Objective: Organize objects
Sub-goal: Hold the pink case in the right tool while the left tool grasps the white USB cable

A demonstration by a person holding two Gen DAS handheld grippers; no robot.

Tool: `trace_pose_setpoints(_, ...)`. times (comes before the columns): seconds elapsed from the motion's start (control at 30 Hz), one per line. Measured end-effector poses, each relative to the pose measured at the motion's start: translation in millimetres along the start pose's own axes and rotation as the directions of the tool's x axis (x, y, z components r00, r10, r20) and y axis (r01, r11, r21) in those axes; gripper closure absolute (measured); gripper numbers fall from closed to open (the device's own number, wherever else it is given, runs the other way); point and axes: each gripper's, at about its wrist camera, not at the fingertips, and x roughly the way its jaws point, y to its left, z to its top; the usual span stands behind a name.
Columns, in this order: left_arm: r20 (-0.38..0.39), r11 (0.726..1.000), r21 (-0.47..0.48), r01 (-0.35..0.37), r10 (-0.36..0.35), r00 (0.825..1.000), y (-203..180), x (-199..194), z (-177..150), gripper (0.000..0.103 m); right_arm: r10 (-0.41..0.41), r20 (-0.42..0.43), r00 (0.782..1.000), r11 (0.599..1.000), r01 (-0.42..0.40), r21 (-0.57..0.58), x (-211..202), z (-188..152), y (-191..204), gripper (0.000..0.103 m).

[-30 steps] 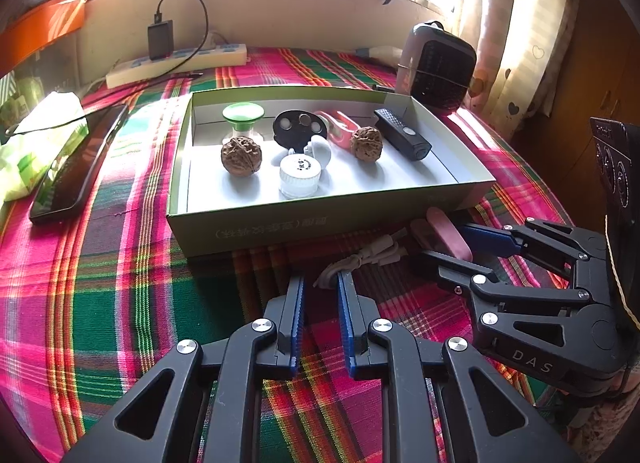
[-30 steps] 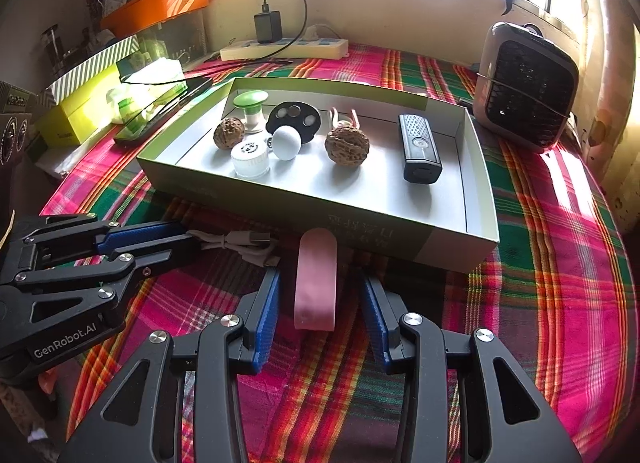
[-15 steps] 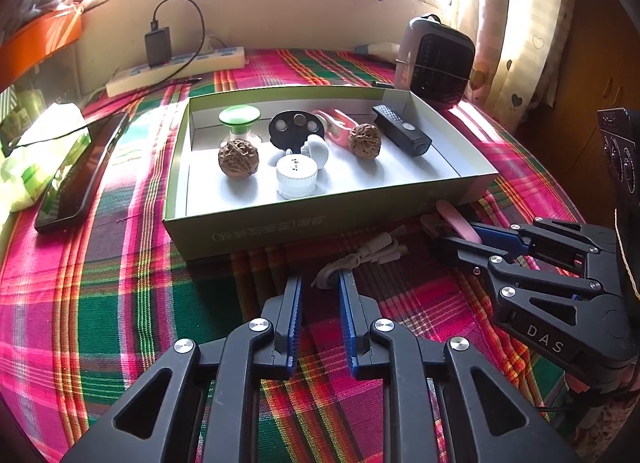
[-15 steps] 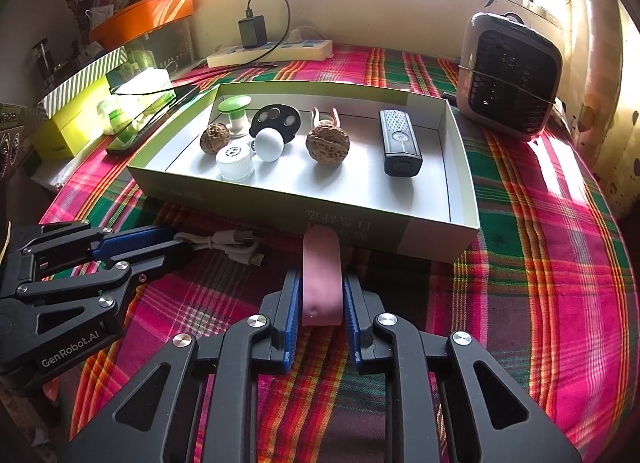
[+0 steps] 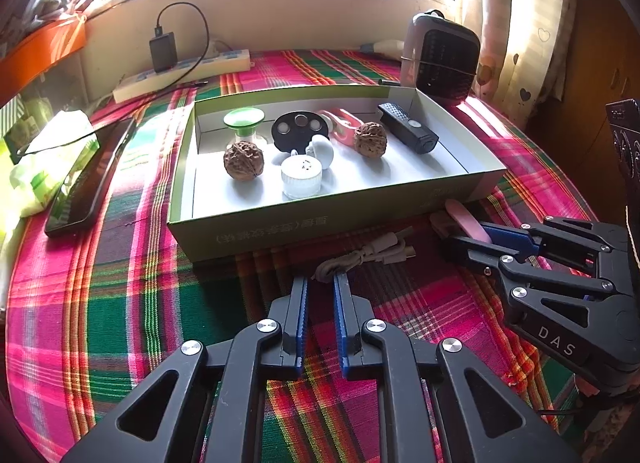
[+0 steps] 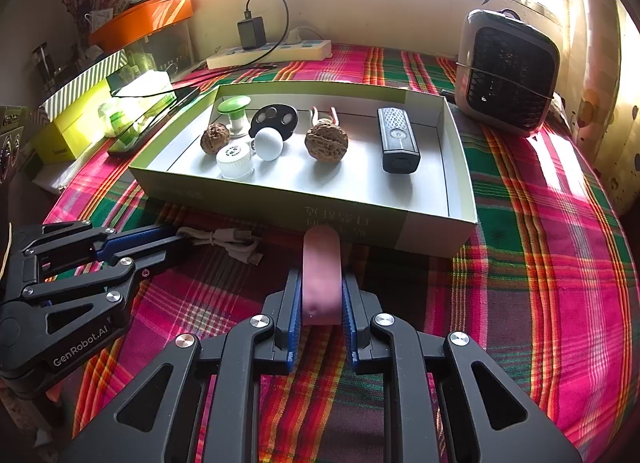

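Right gripper (image 6: 321, 295): clamped on the smooth, round-ended pink case (image 6: 321, 271), just before the green box (image 6: 460, 167); a second ago its jaws stood wide
Left gripper (image 5: 320, 283): narrow, pinching the bundled grey cable (image 5: 362, 254)
Right view only: the case's flat face
Cloth: woven plaid tablecloth (image 5: 120, 303)

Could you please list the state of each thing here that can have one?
Right hand-held gripper: shut on pink case.
Left hand-held gripper: shut on cable.
Green box: open, lidless.
Charger: plugged into power strip.
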Motion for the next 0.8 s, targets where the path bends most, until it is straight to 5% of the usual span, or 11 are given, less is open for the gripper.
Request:
trace_pose_setpoints(0.2,-0.011,0.998,0.01,0.07,-0.07,0.998,-1.7,-1.4,0.2,0.088,0.013,0.001,1.0,1.0,-0.013,0.011,-1.1,-1.1,-3.5,0.084)
trace_pose_setpoints(0.33,0.001,0.997,0.059,0.051,-0.051,0.999,-6.5,-1.9,5.5,0.066,0.015,0.0,1.0,1.0,-0.015,0.017,-2.0,-2.0,-5.7,0.084)
trace_pose_setpoints(0.8,-0.012,0.985,0.114,0.133,-0.132,0.991,-13.5,6.8,21.0,0.065,0.017,0.001,1.0,0.999,-0.017,0.032,-5.6,-6.3,-12.3,0.084)
